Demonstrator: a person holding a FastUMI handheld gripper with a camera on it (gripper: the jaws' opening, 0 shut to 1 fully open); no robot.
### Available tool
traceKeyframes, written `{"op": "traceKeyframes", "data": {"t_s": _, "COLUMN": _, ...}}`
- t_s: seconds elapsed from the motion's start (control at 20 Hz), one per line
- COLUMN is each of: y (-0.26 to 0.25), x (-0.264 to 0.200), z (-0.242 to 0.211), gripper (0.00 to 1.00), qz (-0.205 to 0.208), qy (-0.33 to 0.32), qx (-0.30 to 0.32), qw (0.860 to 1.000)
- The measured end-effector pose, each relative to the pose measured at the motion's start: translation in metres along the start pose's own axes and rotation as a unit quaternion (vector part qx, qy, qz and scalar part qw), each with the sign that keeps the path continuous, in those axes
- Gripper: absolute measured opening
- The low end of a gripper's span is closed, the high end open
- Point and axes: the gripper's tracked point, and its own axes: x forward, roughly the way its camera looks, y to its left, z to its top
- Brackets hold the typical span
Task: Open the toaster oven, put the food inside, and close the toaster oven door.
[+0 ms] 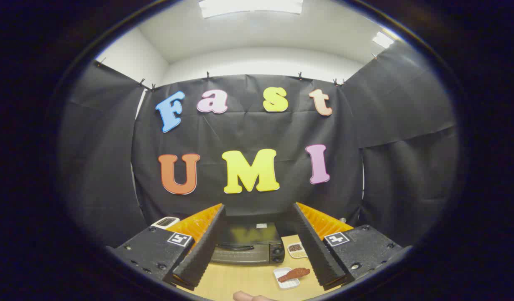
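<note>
While the gripper [250, 238] hangs wide open and empty, the shut toaster oven [246, 244] sits straight ahead between its fingers.

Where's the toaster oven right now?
In the gripper view, the toaster oven sits shut on the wooden table, framed between the open gripper's fingers, left of two small food trays.

Hand-held gripper [257, 234]: 2 black fingers [200, 251] with ribbed inner faces, orange backing behind, each base carrying a white square with a black marker; fingers spread apart. Toaster oven [246, 244]: black body, dark glass door. Worktop [240, 282]: pale tan wood. Food [294, 274]: reddish-brown piece on a white tray [287, 283]. Second white dish [296, 250]: dark brown contents.
</note>
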Motion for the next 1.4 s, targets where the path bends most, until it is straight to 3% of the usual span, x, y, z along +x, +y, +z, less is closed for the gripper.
{"op": "traceKeyframes", "data": {"t_s": 0.5, "y": 0.011, "x": -0.001, "z": 0.004, "gripper": 1.00, "qz": 0.016, "qy": -0.003, "qx": -0.001, "qw": 1.000}}
{"op": "traceKeyframes", "data": {"t_s": 0.8, "y": 0.019, "x": 0.035, "z": -0.023, "gripper": 1.00, "qz": 0.017, "qy": 0.015, "qx": 0.004, "qw": 1.000}}
{"op": "traceKeyframes", "data": {"t_s": 1.1, "y": 0.032, "x": 0.105, "z": -0.074, "gripper": 1.00, "qz": 0.019, "qy": 0.043, "qx": -0.012, "qw": 0.999}}
{"op": "traceKeyframes", "data": {"t_s": 1.4, "y": 0.045, "x": 0.181, "z": -0.167, "gripper": 1.00, "qz": 0.015, "qy": 0.135, "qx": -0.018, "qw": 0.991}}
